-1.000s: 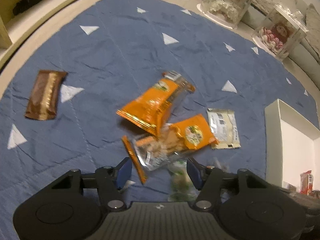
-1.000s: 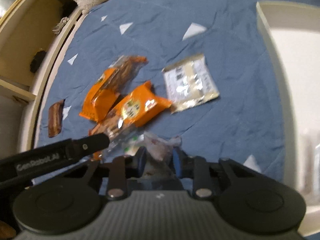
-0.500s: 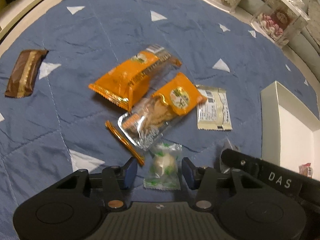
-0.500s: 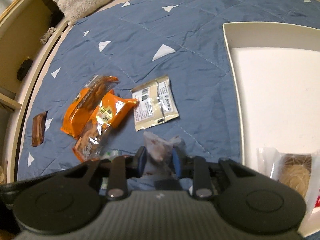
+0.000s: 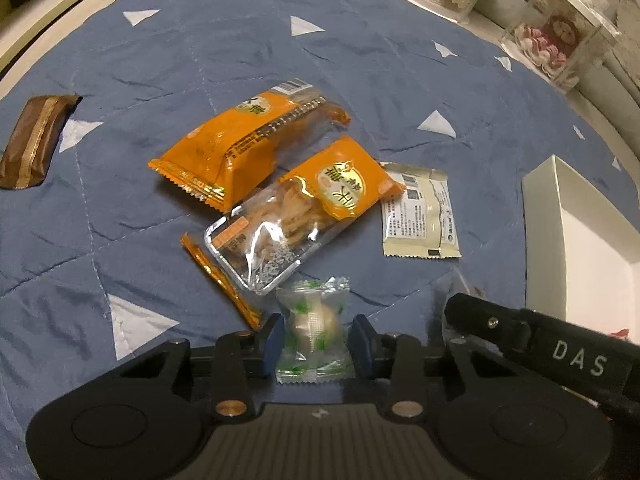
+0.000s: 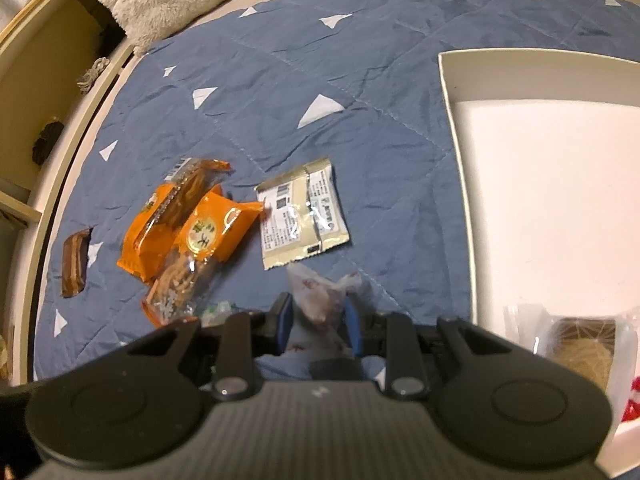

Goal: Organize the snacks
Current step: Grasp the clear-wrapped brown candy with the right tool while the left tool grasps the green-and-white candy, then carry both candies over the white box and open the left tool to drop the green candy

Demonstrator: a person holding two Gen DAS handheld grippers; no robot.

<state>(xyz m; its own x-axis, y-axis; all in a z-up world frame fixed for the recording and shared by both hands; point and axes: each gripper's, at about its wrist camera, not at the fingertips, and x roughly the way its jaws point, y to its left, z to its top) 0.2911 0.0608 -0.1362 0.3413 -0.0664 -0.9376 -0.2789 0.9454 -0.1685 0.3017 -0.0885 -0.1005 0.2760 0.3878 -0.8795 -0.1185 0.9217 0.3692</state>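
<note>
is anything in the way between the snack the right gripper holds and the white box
Nothing visible is. The right gripper is shut on a small white-and-red wrapped snack, and only bare blue quilt lies between it and the near wall of the white box. The beige sachet sits off to the other side.

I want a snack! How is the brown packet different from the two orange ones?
The brown packet lies alone near the cloth's edge; the orange packets overlap mid-cloth. Brown is opaque with a gold stripe; orange ones have clear ends showing food. All are sealed and lie on the blue cloth.
</note>
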